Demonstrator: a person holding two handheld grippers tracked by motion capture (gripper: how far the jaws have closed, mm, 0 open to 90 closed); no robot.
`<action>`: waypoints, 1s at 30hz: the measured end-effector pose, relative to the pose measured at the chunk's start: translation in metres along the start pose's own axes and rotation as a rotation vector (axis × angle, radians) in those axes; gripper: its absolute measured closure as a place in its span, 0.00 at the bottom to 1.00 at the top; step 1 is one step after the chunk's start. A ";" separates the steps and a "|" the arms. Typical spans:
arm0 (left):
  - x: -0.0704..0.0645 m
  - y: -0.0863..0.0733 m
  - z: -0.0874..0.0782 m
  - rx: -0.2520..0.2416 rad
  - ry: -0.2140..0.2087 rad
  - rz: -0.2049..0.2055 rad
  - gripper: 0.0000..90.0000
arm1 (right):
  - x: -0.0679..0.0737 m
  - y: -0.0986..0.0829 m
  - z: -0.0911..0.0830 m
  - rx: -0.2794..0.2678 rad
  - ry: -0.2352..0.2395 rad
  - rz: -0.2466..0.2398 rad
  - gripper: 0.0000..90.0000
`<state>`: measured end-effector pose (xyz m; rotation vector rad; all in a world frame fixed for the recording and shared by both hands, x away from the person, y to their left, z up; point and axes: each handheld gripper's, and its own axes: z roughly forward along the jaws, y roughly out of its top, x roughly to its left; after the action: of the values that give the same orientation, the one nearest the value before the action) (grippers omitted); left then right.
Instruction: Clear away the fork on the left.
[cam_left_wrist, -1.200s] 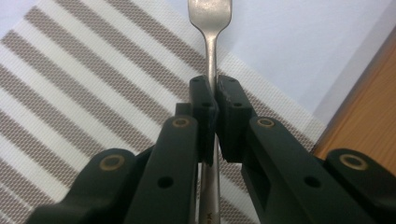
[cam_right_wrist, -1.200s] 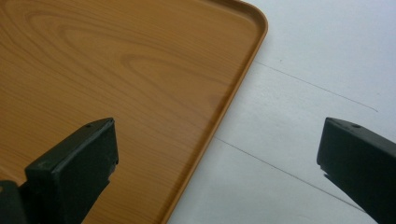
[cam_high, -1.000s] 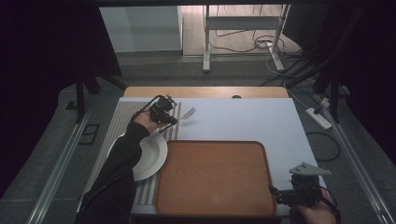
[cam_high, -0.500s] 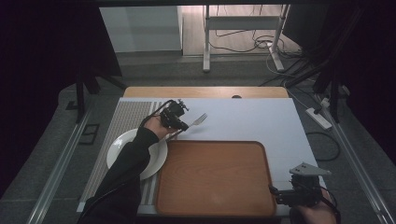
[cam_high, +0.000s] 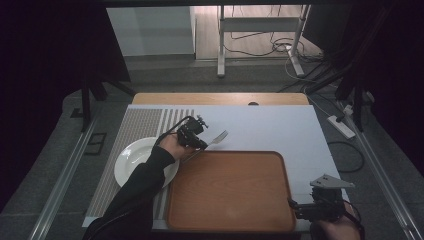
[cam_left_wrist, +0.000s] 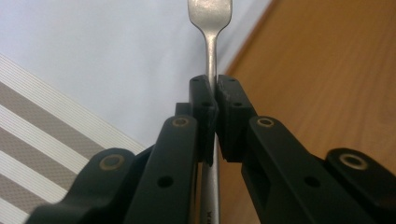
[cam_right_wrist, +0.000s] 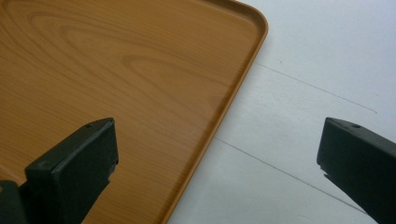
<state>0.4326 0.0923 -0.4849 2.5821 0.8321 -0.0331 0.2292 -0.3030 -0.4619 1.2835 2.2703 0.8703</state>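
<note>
While the high view shows the whole white table (cam_high: 270, 127), the wooden tray (cam_high: 230, 192) bare inside and the white plate (cam_high: 131, 159) partly under a sleeve, the left gripper view alone makes plain that the left gripper (cam_left_wrist: 214, 100) pinches the fork (cam_left_wrist: 211, 44) by its handle, above the tray's far left corner; its tines are cut off there. Near the tray's right edge, the right gripper (cam_right_wrist: 217, 154) is spread wide.

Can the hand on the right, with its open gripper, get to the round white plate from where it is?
Probably not easily. The right gripper sits at the brown wooden tray's near right corner, while the round white plate lies beyond the tray's left side, partly under the left sleeve.
</note>
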 end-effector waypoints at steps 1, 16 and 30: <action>-0.003 -0.002 0.000 0.000 0.001 0.001 0.95 | 0.000 0.000 0.000 -0.001 0.000 0.000 0.00; -0.035 -0.039 -0.009 -0.007 0.000 -0.036 0.95 | 0.000 0.000 -0.001 -0.018 0.008 0.002 0.00; -0.063 -0.062 -0.007 -0.012 -0.019 -0.081 0.95 | 0.000 0.000 -0.002 -0.019 0.007 -0.005 0.00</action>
<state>0.3453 0.1059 -0.4929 2.5316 0.9262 -0.0755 0.2280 -0.3034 -0.4609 1.2678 2.2644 0.8938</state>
